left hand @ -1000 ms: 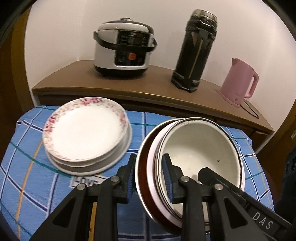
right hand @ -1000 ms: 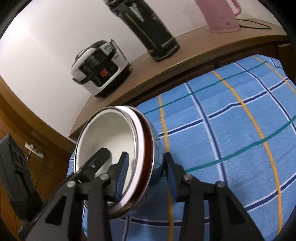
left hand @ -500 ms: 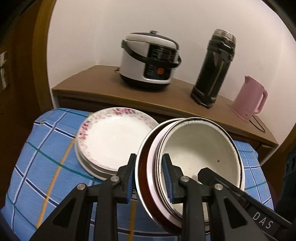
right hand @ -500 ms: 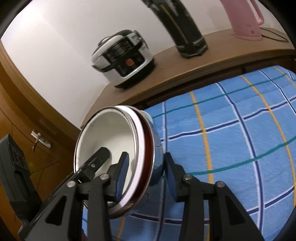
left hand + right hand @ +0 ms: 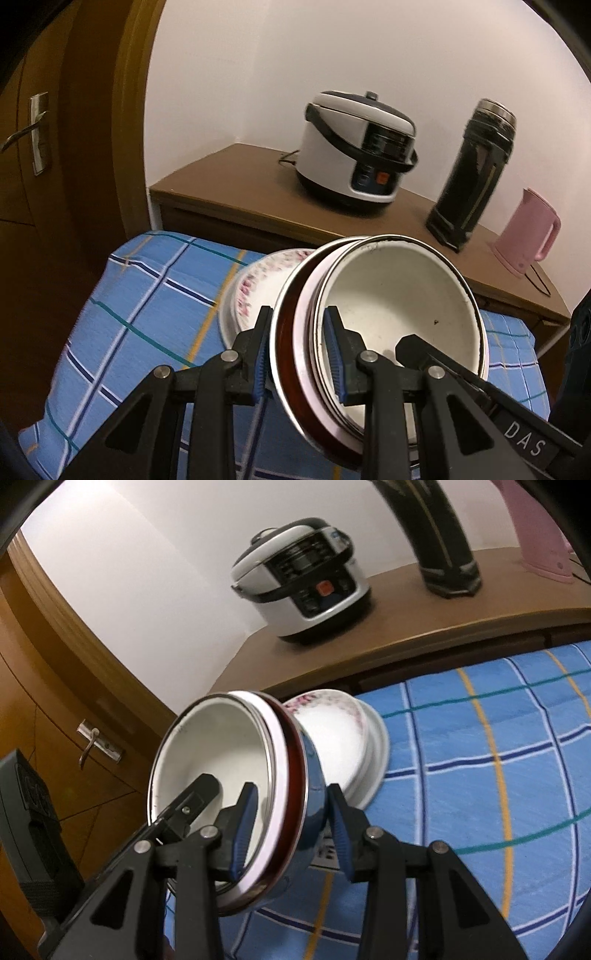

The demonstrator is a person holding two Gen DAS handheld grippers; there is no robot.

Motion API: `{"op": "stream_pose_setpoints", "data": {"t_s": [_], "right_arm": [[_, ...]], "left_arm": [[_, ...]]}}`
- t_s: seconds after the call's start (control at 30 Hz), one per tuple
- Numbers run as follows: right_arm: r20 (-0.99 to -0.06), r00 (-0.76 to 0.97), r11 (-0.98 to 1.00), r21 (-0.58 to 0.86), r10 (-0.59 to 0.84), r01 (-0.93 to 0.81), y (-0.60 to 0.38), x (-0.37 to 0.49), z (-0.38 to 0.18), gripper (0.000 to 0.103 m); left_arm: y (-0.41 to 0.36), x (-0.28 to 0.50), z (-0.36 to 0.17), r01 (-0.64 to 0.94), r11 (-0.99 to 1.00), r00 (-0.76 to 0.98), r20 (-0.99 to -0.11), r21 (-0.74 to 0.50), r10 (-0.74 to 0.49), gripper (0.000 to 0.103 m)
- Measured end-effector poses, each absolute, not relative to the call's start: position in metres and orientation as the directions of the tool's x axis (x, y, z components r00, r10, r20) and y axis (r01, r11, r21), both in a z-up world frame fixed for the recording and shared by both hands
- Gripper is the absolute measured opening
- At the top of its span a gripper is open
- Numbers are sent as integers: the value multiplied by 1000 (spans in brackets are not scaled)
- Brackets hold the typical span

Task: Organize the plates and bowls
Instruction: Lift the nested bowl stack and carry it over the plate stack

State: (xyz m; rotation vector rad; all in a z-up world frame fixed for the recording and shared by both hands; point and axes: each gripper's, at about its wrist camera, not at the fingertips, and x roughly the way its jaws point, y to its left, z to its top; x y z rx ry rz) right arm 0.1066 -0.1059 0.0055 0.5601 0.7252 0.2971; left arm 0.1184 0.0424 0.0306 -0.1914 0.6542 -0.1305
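Note:
A nested stack of bowls [image 5: 395, 295], white inside with pink, dark red and shiny blue rims, hangs in the air between both grippers. My left gripper [image 5: 299, 354] is shut on its left rim. My right gripper [image 5: 291, 830] is shut on the opposite rim of the bowl stack [image 5: 221, 760]. A stack of plates [image 5: 258, 284] with a pink floral plate on top rests on the blue checked tablecloth, partly hidden behind the bowls. The plates [image 5: 343, 738] sit just beyond the bowls in the right wrist view.
A blue checked tablecloth [image 5: 147, 295] covers the table. Behind it a wooden counter [image 5: 240, 177] carries a rice cooker [image 5: 354, 147], a black thermos [image 5: 469, 173] and a pink kettle [image 5: 528, 232]. A wooden door with a handle [image 5: 33, 133] stands at the left.
Both grippers have carried the bowl stack to the left, so it now sits over and in front of the plate stack. The grip on the bowls is unchanged.

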Motion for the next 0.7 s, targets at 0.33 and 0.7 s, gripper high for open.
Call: {"op": "stream_pose_setpoints", "data": {"t_s": [0.33,0.7], "right_arm": [[-551,700,808,586,454,-62,-92,137,5,39],[-601,664,796,606,445,14,-104,169,-22,39]], "left_arm": [[54,148,25,36,976,779,-606,-217,-163,29],[44,182,2,42,977,726,-665,-211,-175,29]]}}
